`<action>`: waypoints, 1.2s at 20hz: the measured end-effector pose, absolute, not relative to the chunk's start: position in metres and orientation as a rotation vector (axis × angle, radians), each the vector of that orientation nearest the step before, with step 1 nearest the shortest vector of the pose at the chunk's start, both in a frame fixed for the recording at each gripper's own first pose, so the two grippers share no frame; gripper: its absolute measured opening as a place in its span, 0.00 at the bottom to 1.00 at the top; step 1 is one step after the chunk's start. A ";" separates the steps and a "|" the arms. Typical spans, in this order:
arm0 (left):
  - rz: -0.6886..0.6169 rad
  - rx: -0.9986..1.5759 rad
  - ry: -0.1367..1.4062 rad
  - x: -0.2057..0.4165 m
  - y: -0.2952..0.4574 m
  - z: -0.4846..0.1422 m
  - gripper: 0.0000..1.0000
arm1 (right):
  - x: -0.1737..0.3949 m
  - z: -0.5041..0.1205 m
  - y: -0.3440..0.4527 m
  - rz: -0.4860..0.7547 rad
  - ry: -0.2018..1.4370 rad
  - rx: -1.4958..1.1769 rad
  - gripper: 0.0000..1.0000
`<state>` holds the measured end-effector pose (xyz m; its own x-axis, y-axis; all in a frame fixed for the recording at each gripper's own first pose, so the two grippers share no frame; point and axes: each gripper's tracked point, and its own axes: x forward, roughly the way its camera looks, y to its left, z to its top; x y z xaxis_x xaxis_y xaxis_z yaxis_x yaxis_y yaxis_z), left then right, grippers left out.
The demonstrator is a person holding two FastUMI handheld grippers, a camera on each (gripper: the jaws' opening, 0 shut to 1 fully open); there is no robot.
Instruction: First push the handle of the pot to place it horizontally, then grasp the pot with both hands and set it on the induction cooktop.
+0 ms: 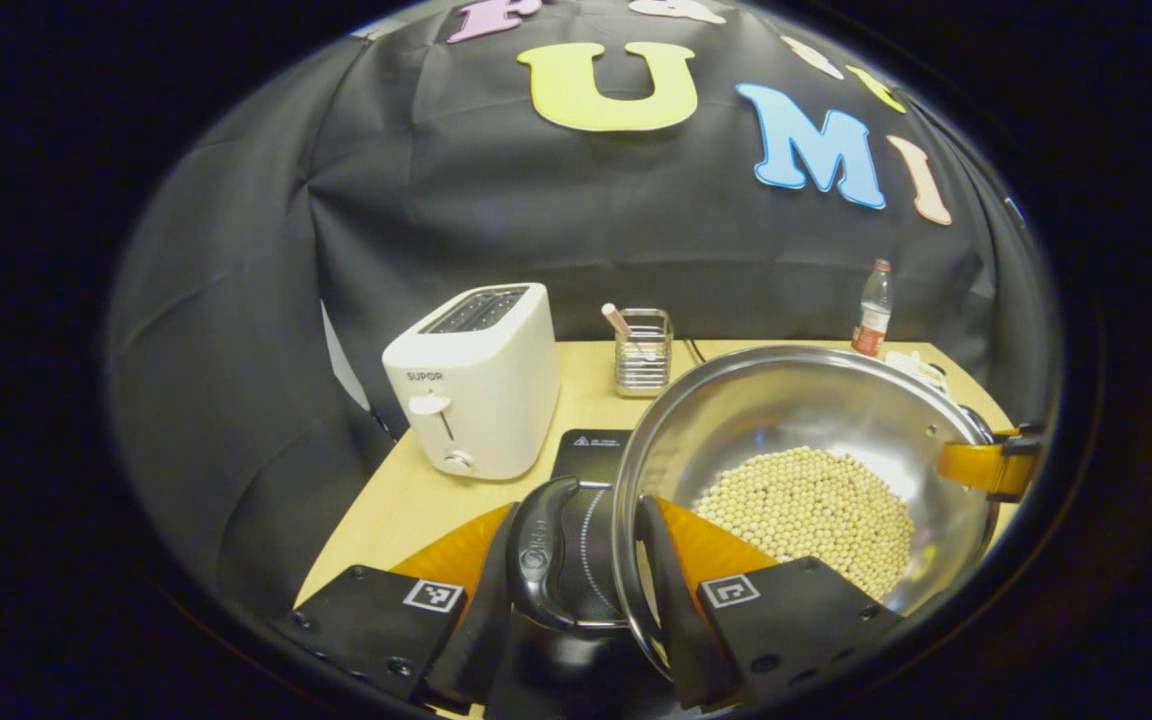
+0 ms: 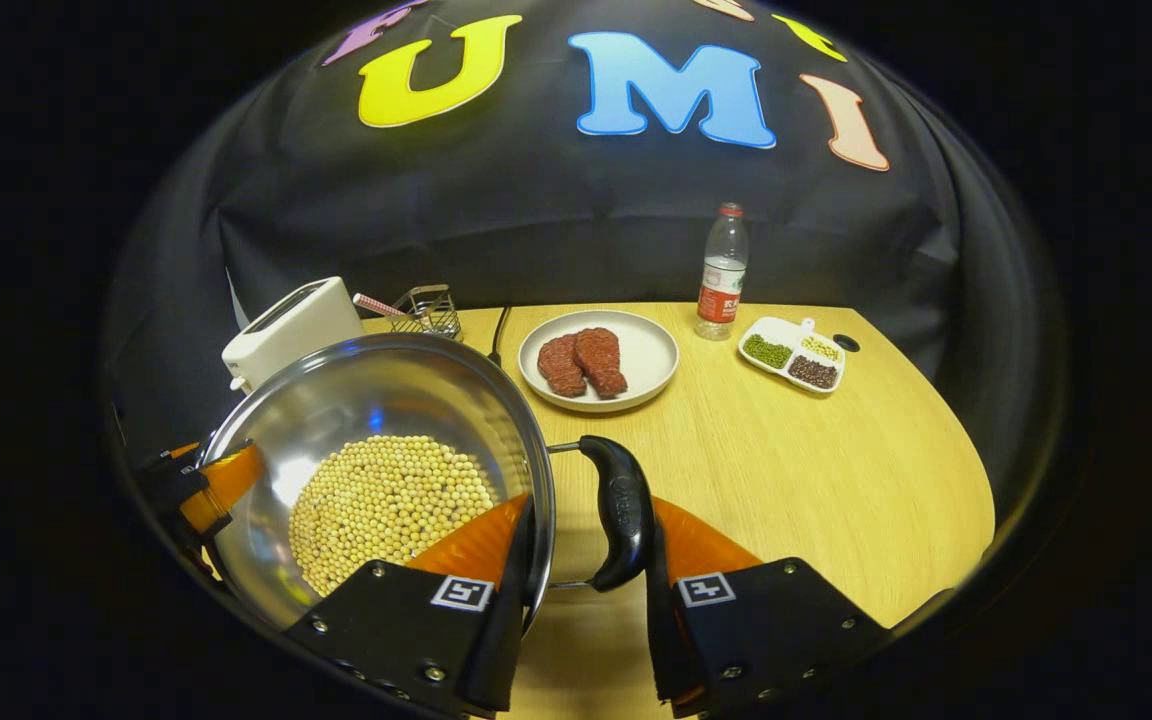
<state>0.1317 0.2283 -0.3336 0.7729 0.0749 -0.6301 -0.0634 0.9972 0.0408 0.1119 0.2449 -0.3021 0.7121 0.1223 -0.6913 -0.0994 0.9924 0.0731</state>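
While both my grippers are clamping the pot [image 2: 376, 420] by its side handles, I'm holding it above the table [image 2: 836, 470]. It's hanging over the cooktop [image 1: 591, 450], beside the toaster [image 1: 476, 380]

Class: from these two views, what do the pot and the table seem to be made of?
Pot: polished metal, likely stainless steel; its inner wall mirrors light and surroundings. Its side handle looks like glossy dark plastic. Table: pale wood or wood-look laminate, with faint grain lines and a matte finish.
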 end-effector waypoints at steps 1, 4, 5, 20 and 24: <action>0.075 0.015 0.687 0.132 0.234 -0.338 0.71 | 0.112 -0.304 0.251 0.121 0.772 0.030 0.53; 0.086 0.001 0.700 0.136 0.250 -0.348 0.72 | 0.112 -0.309 0.266 0.117 0.774 0.010 0.53; 0.091 -0.005 0.702 0.136 0.254 -0.350 0.72 | 0.113 -0.310 0.272 0.120 0.772 0.001 0.53; 0.212 0.056 0.448 0.139 0.279 -0.268 1.00 | 0.107 -0.271 0.275 0.229 0.640 0.013 0.97; 0.207 0.068 0.326 0.121 0.232 -0.199 0.98 | 0.100 -0.215 0.227 0.240 0.491 0.022 0.97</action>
<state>0.1215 0.2322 -0.1986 0.9264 0.2131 -0.3106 -0.1913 0.9765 0.0994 0.0997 0.2267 -0.2149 0.8544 0.2337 -0.4642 -0.2232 0.9716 0.0784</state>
